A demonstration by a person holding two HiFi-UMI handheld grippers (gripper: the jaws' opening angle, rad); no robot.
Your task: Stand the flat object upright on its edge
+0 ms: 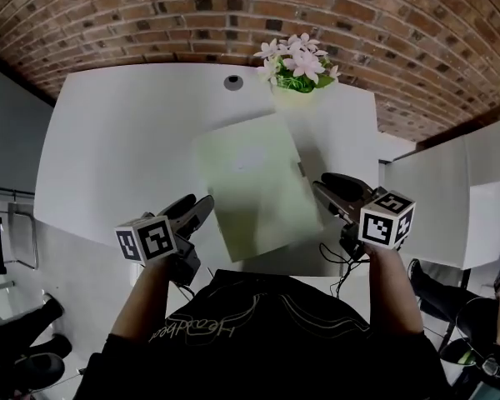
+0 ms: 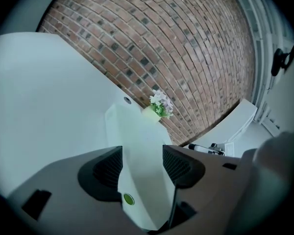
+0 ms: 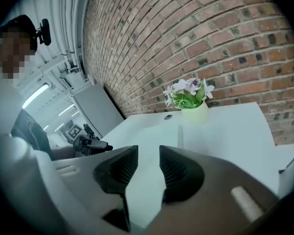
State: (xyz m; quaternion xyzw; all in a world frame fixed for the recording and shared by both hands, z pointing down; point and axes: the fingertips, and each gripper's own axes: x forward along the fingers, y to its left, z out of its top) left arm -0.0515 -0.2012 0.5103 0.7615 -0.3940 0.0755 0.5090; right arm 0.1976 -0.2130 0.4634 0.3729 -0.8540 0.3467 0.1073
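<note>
The board (image 1: 254,186) sits on the table (image 1: 133,132) just your side of the pot (image 1: 296,97), perhaps tipped up, though blur hides that. Your left gripper (image 1: 198,205) and right gripper (image 1: 327,188) flank it, fingers spread, board edge between them unpinched.

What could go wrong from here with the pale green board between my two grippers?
First, both sets of jaws stand apart, so neither the left gripper nor the right gripper grips the pale green board; raised now, it could slip or topple. Second, its near edge seems close to the white table's front edge, so it may slide off. Third, the flower pot stands just past its far corner and could get knocked.
</note>
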